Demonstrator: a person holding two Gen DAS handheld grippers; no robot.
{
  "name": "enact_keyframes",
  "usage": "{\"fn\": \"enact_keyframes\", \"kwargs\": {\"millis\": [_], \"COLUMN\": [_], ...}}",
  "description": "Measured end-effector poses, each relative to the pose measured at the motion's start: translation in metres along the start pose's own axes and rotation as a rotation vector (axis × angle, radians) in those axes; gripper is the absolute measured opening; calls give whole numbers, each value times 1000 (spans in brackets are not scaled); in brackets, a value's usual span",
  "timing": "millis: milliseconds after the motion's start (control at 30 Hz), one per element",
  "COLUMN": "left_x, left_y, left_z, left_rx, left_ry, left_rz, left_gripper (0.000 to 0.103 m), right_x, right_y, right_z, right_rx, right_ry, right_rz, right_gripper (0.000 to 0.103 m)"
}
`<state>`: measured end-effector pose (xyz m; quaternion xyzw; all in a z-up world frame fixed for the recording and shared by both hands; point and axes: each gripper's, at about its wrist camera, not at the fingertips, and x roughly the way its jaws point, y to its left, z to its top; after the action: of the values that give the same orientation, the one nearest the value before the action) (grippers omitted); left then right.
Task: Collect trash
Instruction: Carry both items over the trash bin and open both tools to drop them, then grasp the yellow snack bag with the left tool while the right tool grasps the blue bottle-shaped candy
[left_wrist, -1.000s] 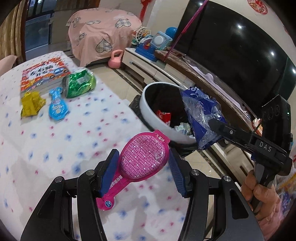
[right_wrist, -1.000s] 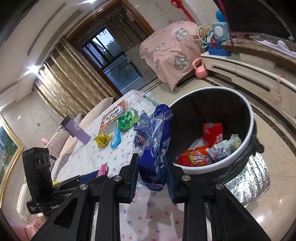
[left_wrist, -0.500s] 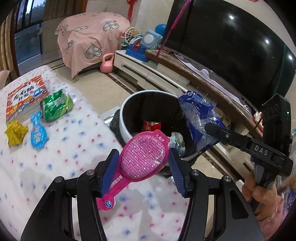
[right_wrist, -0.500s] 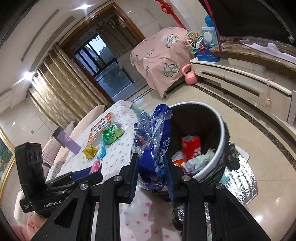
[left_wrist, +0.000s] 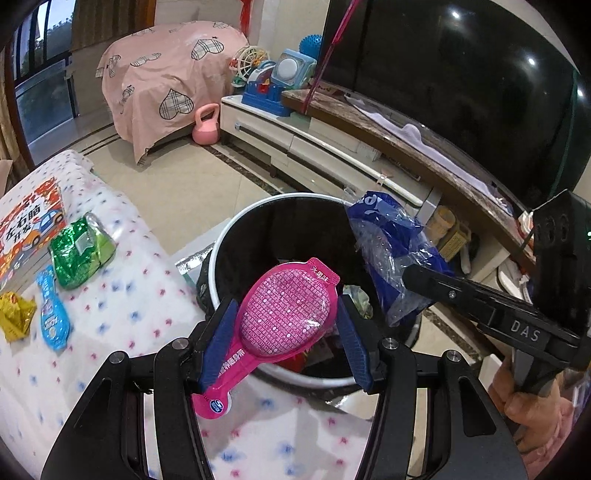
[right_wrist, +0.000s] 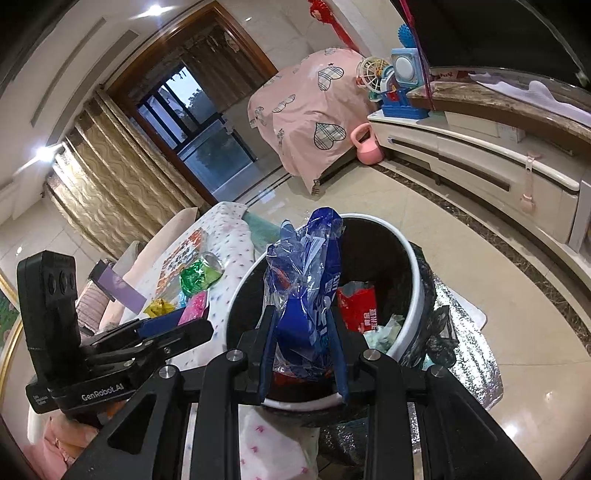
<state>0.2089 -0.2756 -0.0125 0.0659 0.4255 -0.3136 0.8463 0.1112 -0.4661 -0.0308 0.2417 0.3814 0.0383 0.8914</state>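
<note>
Left wrist view showed the left gripper (left_wrist: 284, 334) pinching a pink paddle-shaped packet (left_wrist: 286, 315) between its two blue pads. The packet's rounded head sat between the pads, both pressing its edges, while its narrow handle end slanted down and out below the left pad. The jaws stood partly apart, held that wide by the packet itself. Gripper and packet hung over the near side of the trash bin (left_wrist: 221, 254), a round white-rimmed bin lined with a black bag, with wrappers lying at its bottom.

To the right in the same view, the right gripper (left_wrist: 406, 275) reached in from the side, a crumpled blue plastic bag (left_wrist: 391, 254) clamped at its tip and hanging at the bin's right rim. A hand (left_wrist: 524, 402) gripped the handle below.

From the right wrist view, the blue bag (right_wrist: 306, 295) rose upright between the narrow-set jaws of the right gripper (right_wrist: 303, 350), both pads squeezing its lower part, its top standing well above them. It was over the bin's (right_wrist: 415, 295) near side, and a red wrapper (right_wrist: 358, 306) lay inside.

On the spotted tablecloth (left_wrist: 122, 306) beside the bin lay a green foil bag (left_wrist: 77, 254), a blue paddle packet (left_wrist: 51, 314), a yellow wrapper (left_wrist: 14, 314) and a picture book (left_wrist: 26, 225), all well apart from both grippers.
</note>
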Motion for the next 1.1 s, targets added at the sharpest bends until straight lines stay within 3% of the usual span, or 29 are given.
{"fn": "enact_keyframes", "kwargs": {"millis": [467, 533, 633, 800, 967, 1100], "left_x": [32, 32, 27, 13, -5, -21], "left_y": [-6, -5, -3, 9, 28, 48], "left_z": [17, 17, 16, 9, -11, -34], "left_rx": [-8, -17, -35, -84, -152, -206], "left_ry": [70, 73, 58, 32, 12, -8], "left_rz": [3, -1, -11, -21, -16, 6], "left_gripper": [58, 68, 70, 72, 73, 73], "right_x": [13, 13, 13, 8, 1, -2], "right_y": [-15, -17, -19, -19, -9, 7], "right_z": [10, 10, 8, 8, 6, 0], "right_rx": [24, 35, 47, 60, 54, 33], "right_ry": [36, 39, 40, 26, 5, -10], "right_rz": [-17, -15, -7, 5, 9, 22], "right_gripper": [32, 40, 49, 62, 67, 85]}}
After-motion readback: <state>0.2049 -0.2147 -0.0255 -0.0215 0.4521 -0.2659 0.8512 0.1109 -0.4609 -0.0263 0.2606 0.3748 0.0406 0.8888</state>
